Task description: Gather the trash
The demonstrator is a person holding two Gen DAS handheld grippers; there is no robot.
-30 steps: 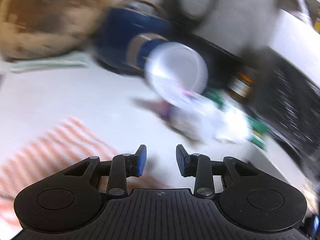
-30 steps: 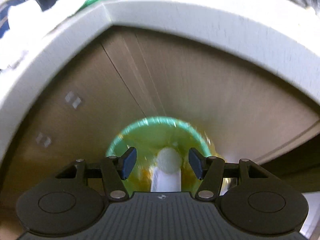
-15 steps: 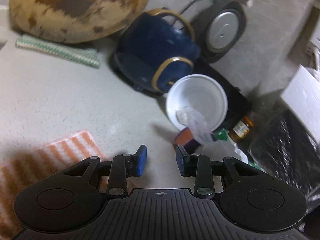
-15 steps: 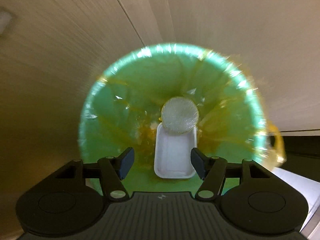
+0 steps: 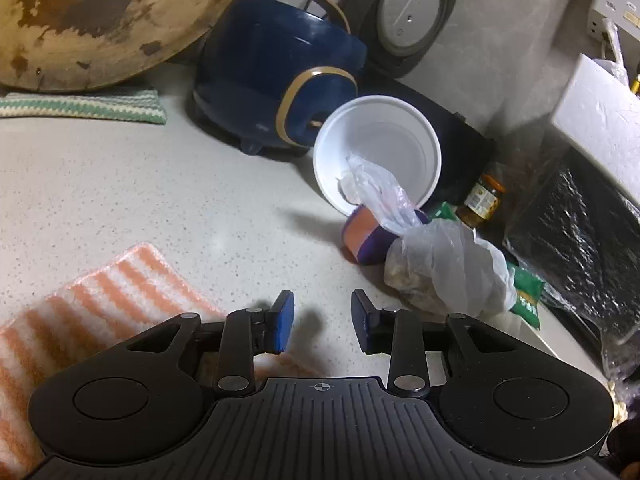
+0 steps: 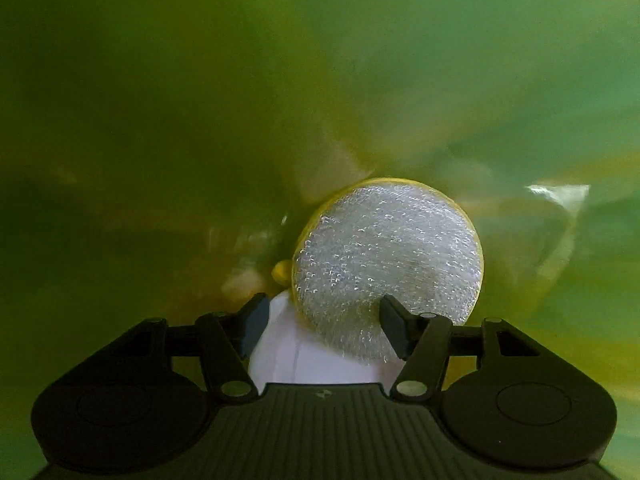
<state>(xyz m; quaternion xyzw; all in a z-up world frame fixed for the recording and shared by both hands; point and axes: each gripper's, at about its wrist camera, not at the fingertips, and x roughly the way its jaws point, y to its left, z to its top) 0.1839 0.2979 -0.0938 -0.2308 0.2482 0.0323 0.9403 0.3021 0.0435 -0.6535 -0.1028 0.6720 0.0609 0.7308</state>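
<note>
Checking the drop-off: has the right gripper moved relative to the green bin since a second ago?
Yes. The right gripper went down into the green bin, whose walls now fill the view.

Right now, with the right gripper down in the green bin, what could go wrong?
1. The right gripper straddles the white tray and foam disc; closing could lift trash back out.
2. The left gripper is open near the tied plastic bag; it may snag the tilted white bowl.

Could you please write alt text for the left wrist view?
An open black two-finger claw hovers over a speckled countertop, facing a tipped white foam bowl and a knotted clear plastic bag. A navy rice cooker stands behind; an orange-striped cloth lies at left.
</note>
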